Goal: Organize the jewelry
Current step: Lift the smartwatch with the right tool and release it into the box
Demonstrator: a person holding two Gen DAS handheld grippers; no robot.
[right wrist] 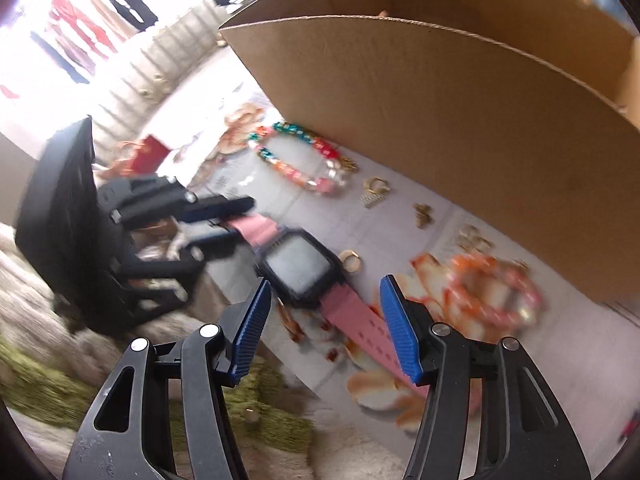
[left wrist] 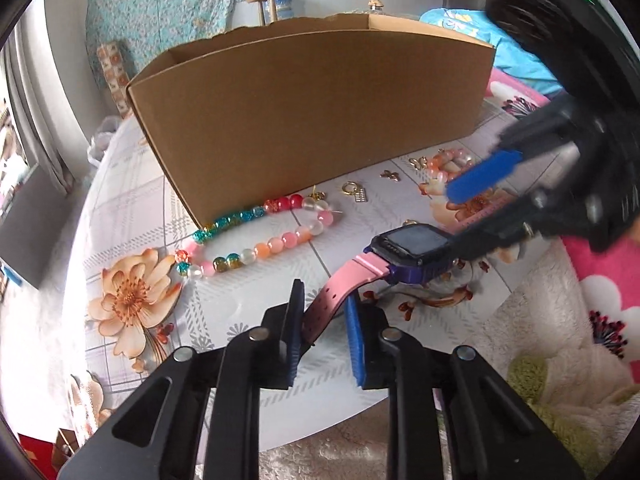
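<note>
A watch (left wrist: 412,240) with a dark purple case and pink strap sits near the table's front edge, also visible in the right wrist view as the watch (right wrist: 300,264). My left gripper (left wrist: 324,292) is shut on one end of its pink strap, the pads pressing both sides. My right gripper (right wrist: 325,284) hovers open over the watch's other strap half, touching nothing. A multicoloured bead necklace (left wrist: 280,204) lies by the cardboard box (left wrist: 312,112). A pink and orange bead bracelet (right wrist: 492,292) lies to the right.
Small gold earrings (left wrist: 352,190) and charms (right wrist: 422,212) are scattered between the watch and the box wall. The floral tablecloth (left wrist: 128,216) ends at a rounded edge close to me. A fluffy flowered blanket (left wrist: 540,320) lies beyond it.
</note>
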